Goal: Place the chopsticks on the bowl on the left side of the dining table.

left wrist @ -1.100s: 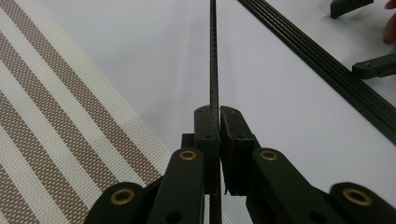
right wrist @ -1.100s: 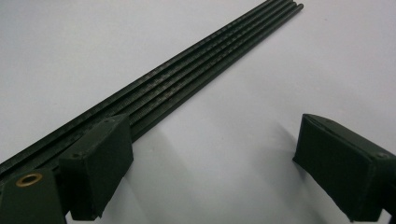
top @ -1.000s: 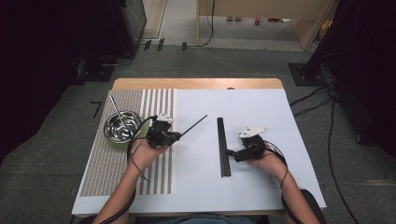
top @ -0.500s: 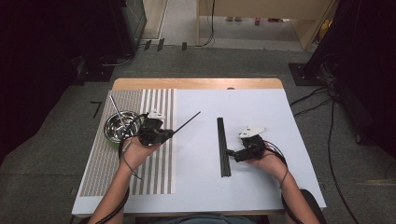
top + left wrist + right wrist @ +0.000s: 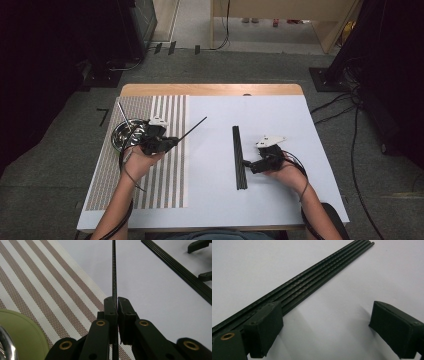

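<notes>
The left gripper (image 5: 167, 144), clamped on one black rod (image 5: 192, 128), has shifted toward the table's left edge; the right gripper (image 5: 248, 165) rests open beside the rod bundle (image 5: 239, 155).

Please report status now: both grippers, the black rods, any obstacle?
Left gripper shut on one black rod, lifted. Right gripper open beside rod bundle. Metal bowl near left hand.

In the left gripper view the rod (image 5: 114, 270) runs off the top edge, and the bowl (image 5: 6, 345) is cut by the corner.
</notes>
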Tool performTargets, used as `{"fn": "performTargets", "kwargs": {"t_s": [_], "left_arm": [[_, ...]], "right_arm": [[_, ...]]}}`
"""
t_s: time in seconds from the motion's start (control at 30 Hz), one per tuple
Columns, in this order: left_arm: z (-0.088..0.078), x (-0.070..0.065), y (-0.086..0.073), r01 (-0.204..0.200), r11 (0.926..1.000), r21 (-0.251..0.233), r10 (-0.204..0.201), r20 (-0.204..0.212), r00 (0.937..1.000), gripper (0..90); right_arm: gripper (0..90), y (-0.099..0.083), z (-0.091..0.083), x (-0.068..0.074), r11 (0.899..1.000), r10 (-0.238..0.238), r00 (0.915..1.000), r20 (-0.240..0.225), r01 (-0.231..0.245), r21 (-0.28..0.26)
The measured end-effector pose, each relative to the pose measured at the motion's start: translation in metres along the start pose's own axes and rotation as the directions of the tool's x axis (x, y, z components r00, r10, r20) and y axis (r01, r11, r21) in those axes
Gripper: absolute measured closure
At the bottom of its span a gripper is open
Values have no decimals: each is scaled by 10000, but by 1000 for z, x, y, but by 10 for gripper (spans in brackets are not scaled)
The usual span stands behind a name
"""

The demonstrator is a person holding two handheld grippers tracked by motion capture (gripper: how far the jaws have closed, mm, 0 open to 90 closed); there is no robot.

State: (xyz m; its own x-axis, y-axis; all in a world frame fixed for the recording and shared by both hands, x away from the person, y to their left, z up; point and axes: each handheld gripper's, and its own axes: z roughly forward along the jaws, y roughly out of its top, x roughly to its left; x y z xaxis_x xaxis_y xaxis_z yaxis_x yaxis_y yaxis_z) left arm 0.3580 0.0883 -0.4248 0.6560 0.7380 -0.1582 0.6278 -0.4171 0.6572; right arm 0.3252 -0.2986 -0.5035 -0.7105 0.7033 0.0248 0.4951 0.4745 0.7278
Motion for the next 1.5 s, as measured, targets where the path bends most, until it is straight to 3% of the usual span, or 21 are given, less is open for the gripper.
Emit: {"fn": "performTargets", "kwargs": {"t_s": [0.47, 0.73, 1.5], "left_arm": [[-15, 17, -7, 206, 9997, -88, -208, -224, 9995, 876], [-23, 25, -11, 259, 9995, -204, -271, -604, 9978, 876], [-43, 49, -23, 474, 9985, -271, -491, -628, 9968, 875]], "right_arm": [[109, 0, 0, 0, 10000, 12, 10000, -1, -12, 4], [109, 0, 0, 0, 10000, 16, 10000, 2, -16, 4], [109, 0, 0, 0, 10000, 12, 10000, 1, -12, 6]]}}
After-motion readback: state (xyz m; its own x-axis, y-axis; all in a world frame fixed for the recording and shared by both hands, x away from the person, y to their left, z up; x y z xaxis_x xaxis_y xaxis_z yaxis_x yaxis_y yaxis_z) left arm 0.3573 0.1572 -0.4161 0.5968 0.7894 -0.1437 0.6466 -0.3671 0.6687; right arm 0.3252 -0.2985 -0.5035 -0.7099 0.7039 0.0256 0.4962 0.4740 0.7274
